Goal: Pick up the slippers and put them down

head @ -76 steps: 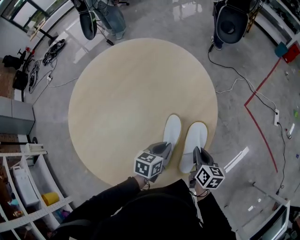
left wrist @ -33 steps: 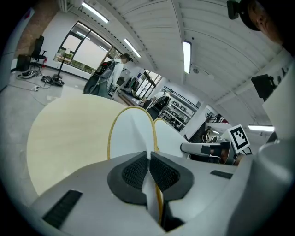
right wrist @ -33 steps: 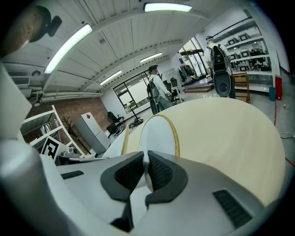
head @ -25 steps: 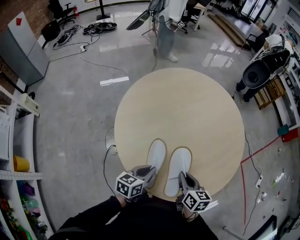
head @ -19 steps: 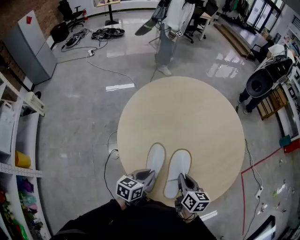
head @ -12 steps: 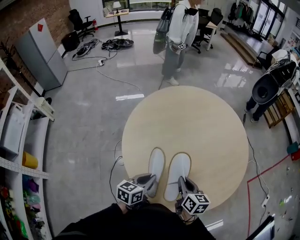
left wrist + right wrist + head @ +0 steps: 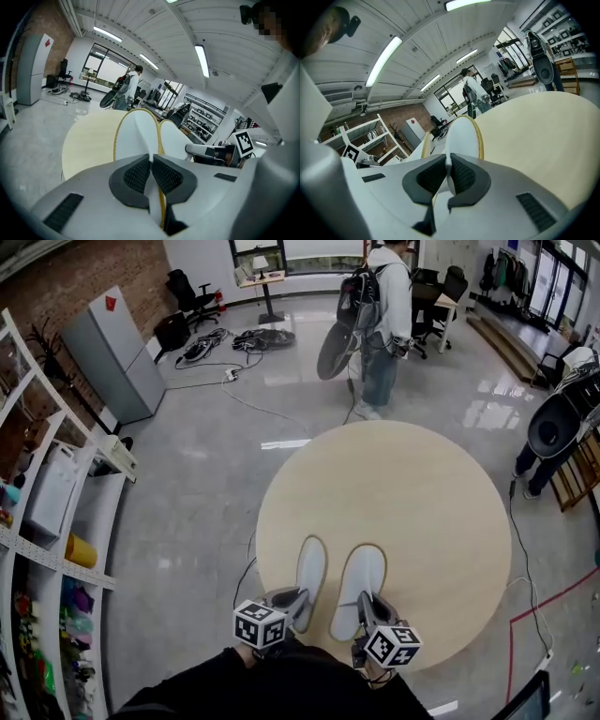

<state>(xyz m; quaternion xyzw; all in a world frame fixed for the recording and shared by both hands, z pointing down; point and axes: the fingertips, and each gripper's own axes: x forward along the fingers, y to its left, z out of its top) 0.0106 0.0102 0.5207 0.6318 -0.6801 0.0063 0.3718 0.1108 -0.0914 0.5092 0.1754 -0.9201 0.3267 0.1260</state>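
At the table, fingers pinch both slippers by the heels.

In the head view the back end of the left slipper is hidden by the left gripper, and the back end of the right slipper by the right gripper. The person's dark clothes cover the near edge of the worktop. The shelves at the left are cut off by the picture's edge
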